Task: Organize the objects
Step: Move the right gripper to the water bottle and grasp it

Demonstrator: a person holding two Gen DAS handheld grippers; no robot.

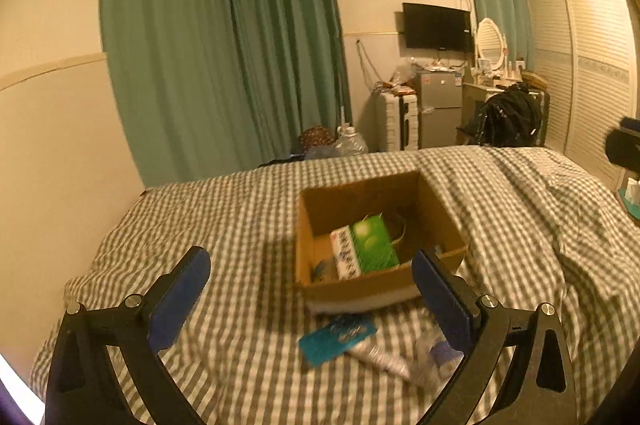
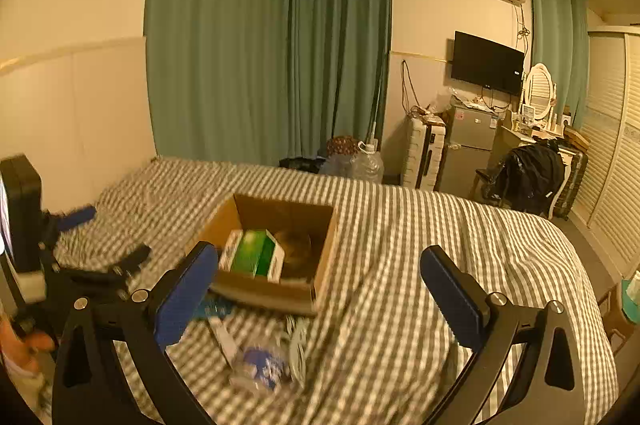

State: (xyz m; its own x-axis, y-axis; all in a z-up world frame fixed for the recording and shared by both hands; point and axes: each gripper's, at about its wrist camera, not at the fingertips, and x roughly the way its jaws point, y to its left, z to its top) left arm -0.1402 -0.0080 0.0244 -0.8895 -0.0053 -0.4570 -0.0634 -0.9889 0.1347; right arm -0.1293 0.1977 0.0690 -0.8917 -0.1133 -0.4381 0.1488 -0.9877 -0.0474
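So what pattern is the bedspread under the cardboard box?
A grey-and-white check on the bedspread, clearest in the right wrist view.

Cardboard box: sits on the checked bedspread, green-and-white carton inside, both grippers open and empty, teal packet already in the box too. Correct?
Not quite. The teal packet is not in the cardboard box; the left wrist view shows it on the checked bedspread just in front of the box. The rest holds: green-and-white carton inside, left gripper and right gripper open and empty.
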